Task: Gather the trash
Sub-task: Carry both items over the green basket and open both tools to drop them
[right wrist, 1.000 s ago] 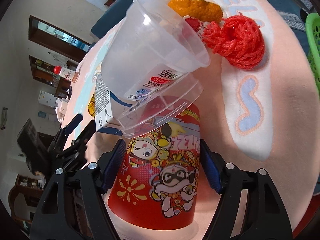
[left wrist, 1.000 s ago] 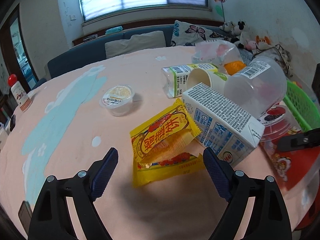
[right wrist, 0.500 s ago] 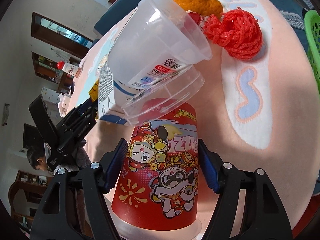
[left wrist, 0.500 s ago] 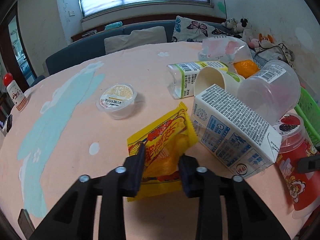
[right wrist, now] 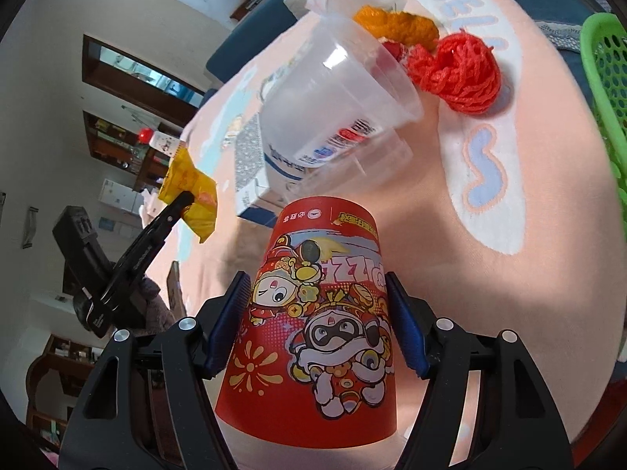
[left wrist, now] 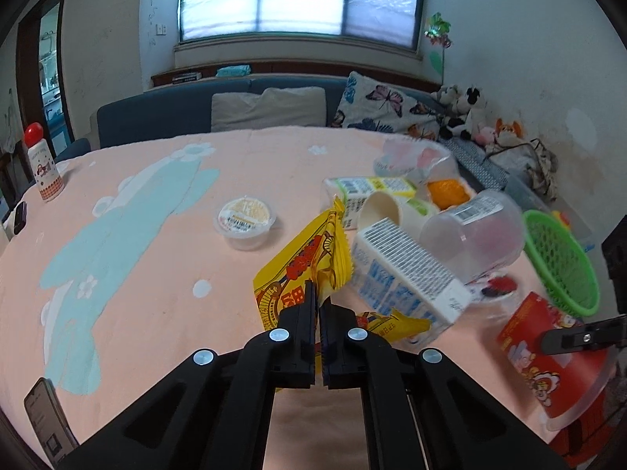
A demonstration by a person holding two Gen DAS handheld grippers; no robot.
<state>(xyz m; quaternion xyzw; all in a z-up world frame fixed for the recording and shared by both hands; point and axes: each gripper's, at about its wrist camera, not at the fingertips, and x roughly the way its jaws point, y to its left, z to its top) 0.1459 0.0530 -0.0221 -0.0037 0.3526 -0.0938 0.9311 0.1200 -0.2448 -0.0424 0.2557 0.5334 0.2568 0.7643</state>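
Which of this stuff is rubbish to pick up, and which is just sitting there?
Rubbish:
yellow snack wrapper, pinched in the left gripper
red paper cup, between the right gripper fingers
milk carton
clear plastic cup
green basket, probably for the rubbish

Just there:
phone
red-capped bottle
plush toys

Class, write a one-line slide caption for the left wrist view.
Left gripper pinches a yellow wrapper off the table, beside a milk carton.

Left gripper (left wrist: 319, 305) fingers pinched together; right gripper (right wrist: 317, 313) fingers apart.
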